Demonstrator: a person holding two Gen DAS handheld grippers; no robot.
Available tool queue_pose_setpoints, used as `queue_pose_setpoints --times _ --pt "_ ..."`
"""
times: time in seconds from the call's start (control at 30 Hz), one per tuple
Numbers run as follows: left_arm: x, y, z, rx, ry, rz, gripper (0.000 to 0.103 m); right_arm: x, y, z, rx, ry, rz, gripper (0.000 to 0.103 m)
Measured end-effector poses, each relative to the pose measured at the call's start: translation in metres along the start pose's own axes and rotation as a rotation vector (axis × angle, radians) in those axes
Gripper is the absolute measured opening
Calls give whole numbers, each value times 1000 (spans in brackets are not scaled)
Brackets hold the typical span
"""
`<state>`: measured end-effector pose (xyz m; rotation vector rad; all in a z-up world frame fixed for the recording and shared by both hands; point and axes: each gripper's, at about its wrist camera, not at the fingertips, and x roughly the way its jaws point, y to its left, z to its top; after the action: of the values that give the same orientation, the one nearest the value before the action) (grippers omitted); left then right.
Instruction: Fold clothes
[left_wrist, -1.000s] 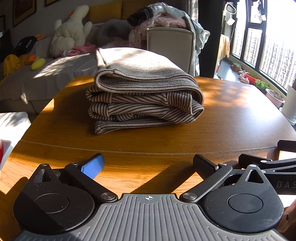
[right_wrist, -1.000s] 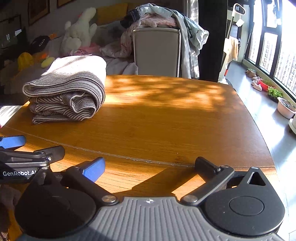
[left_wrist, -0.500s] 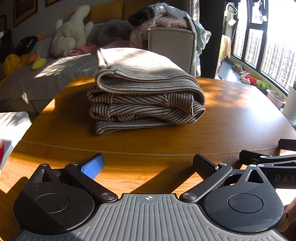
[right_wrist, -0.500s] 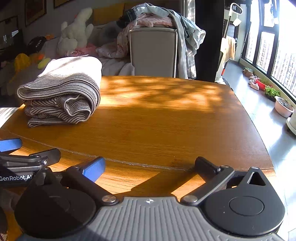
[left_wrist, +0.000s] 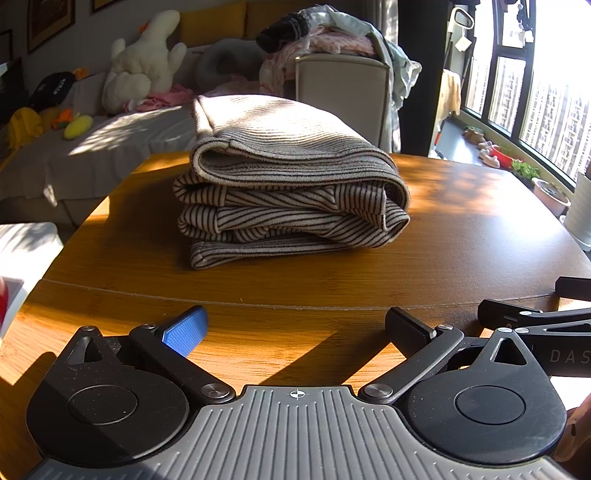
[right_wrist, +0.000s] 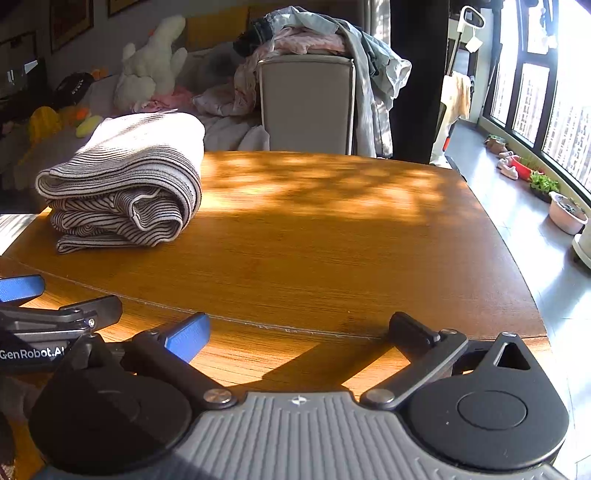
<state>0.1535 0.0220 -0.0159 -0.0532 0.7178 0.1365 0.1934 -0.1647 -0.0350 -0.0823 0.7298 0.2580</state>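
A folded striped garment (left_wrist: 288, 184), cream with thin dark stripes, lies in a thick stack on the round wooden table (left_wrist: 461, 229). It shows at the left of the right wrist view as the same striped garment (right_wrist: 125, 184). My left gripper (left_wrist: 295, 328) hovers low over the near table edge, open and empty, well short of the stack. My right gripper (right_wrist: 301, 330) is beside it to the right, also open with nothing between its fingers. Each gripper shows at the edge of the other's view.
A chair (right_wrist: 306, 107) heaped with loose clothes (right_wrist: 314, 33) stands behind the table. A sofa with a white plush toy (left_wrist: 144, 62) is at the back left. Windows and potted plants (right_wrist: 565, 210) line the right side.
Both views have shifted only slightly; the right gripper drifted a little so the stack sits somewhat lower-left in its view. The garment has not moved.
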Motion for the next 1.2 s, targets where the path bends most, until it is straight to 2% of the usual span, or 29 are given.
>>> queue_pose_setpoints --times 1.2 --pt "-1 0 -1 -6 -3 7 103 5 1 3 -1 1 -6 103"
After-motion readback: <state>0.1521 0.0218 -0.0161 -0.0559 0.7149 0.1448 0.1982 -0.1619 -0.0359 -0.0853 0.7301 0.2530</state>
